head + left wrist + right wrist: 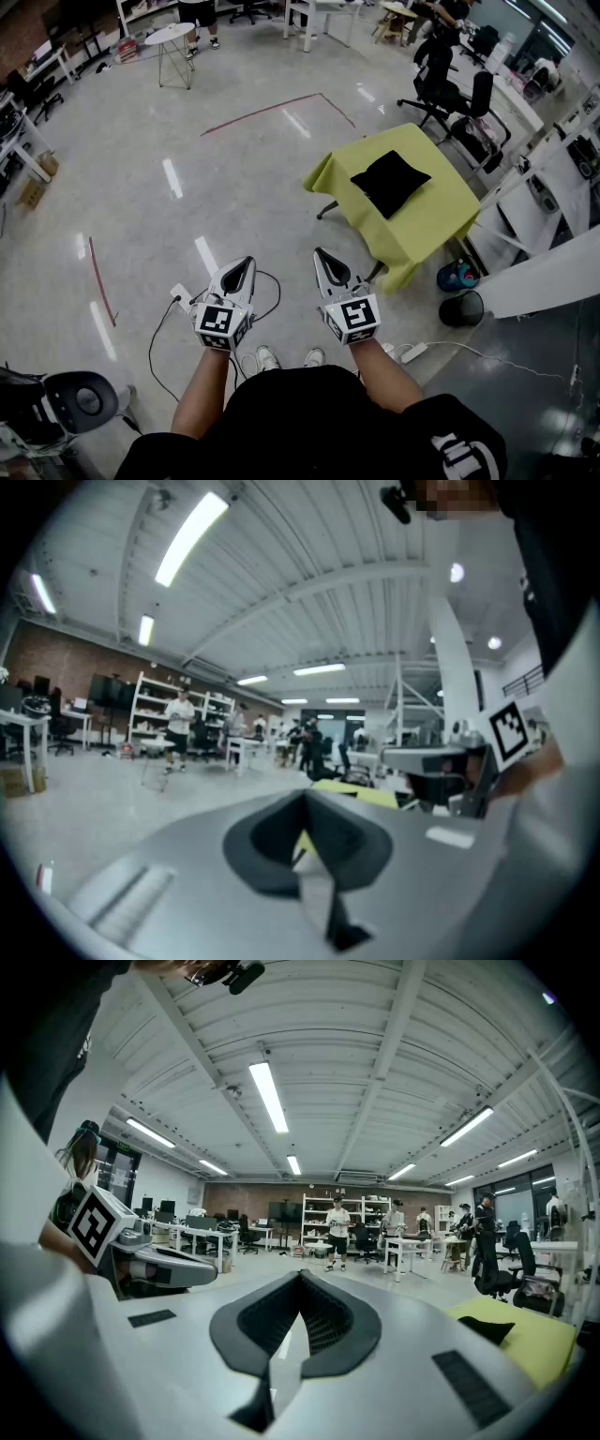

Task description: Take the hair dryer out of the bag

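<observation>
A black bag (pixel 391 181) lies on a small table under a yellow-green cloth (pixel 441 220), ahead and to the right of me. The hair dryer is not visible; the bag hides whatever is in it. My left gripper (pixel 244 265) and right gripper (pixel 324 257) are held side by side in front of my body, well short of the table. Both are shut with nothing between the jaws. In the right gripper view the cloth (pixel 530 1335) and the bag (pixel 486 1328) show low at the right. The left gripper view shows a strip of the cloth (pixel 361 794) past the shut jaws.
A power strip (pixel 413 352) and cables lie on the floor near my feet. A black bin (pixel 461 308) and a blue bag (pixel 457 276) stand right of the table. Office chairs (pixel 436 89) stand beyond it. Several people stand at the far shelves (pixel 337 1232). A round white table (pixel 171 37) is far left.
</observation>
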Demonstrator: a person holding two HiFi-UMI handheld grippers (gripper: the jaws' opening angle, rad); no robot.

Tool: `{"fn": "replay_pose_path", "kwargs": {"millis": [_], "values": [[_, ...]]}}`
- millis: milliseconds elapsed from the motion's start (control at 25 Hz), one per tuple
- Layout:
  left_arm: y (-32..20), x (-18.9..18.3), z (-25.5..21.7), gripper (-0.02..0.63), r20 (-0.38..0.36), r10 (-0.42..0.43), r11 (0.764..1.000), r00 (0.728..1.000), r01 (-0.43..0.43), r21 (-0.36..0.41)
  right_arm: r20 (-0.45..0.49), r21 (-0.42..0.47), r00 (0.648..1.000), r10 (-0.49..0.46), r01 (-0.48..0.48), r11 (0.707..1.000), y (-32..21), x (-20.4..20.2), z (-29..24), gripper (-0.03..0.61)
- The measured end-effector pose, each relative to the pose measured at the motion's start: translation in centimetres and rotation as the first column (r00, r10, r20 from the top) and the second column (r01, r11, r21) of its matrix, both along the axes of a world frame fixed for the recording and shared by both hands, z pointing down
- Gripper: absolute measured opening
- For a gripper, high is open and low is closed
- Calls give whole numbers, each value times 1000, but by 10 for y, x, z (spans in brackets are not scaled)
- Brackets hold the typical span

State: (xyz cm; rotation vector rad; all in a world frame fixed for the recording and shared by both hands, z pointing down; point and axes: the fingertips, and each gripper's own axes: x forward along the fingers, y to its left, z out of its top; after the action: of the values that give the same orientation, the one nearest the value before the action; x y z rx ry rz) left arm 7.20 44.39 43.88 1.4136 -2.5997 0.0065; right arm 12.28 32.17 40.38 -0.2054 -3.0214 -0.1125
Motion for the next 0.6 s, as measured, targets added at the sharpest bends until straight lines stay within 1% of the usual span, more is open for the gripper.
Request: {"fn": "replay_pose_path", "kwargs": {"millis": [120,280,440,600], "values": [[-8,5,-8,6,5,-3,1000,1000,3,12,20,5,1000,-15,15,1000,-4,5,-6,6],[-19,16,-18,6,23,-6,1000,1000,5,19,38,-7,999,-7,7,1000,-16,14,-14,6],[-24,27,-23,6,34,-6,1000,999,6,-5,53,-15,999,-2,3,1000,-24,20,-18,6],[-25,31,-21,6,43,1,1000,999,0,-12,51,-16,999,0,0,1000,-25,24,-17,6]]}}
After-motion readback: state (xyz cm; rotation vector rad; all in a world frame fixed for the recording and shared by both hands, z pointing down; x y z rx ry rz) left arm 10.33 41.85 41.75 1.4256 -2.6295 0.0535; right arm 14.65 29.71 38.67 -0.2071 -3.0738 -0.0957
